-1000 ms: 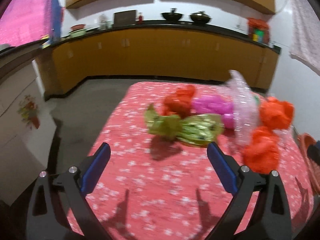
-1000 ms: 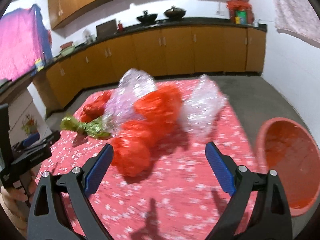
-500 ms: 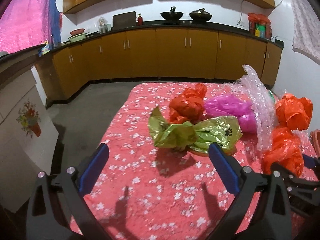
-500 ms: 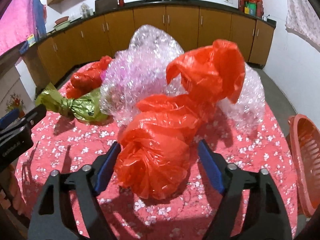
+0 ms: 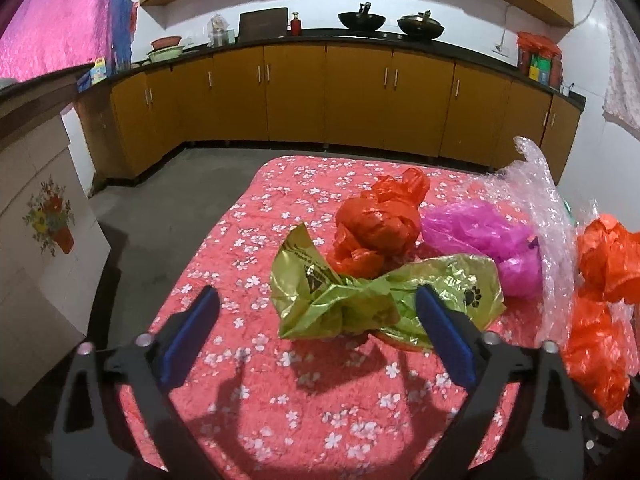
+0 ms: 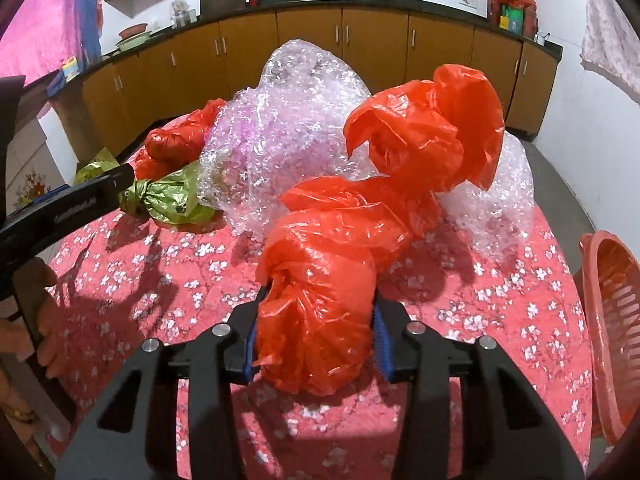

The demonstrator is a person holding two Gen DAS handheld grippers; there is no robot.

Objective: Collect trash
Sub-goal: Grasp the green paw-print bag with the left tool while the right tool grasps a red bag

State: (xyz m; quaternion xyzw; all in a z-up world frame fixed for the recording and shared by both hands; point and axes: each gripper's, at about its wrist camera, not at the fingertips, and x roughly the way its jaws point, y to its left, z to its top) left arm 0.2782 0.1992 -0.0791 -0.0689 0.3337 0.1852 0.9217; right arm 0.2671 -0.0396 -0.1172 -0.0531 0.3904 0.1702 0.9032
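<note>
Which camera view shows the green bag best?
The left wrist view: the green bag lies whole and unobstructed between the open left gripper fingers. The right wrist view shows it smaller, partly hidden behind bubble wrap.

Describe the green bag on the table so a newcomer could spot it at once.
On the red floral tablecloth, look at the near-left edge of the trash pile, ahead of the open left gripper. The crumpled green bag lies there, the only one bearing a black paw print.

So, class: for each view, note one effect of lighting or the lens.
Left wrist view: the cabinets bow from fisheye distortion; sharp finger shadows fall on the tablecloth. Right wrist view: glare sparkles on the bubble wrap; the orange bag looms large.
</note>
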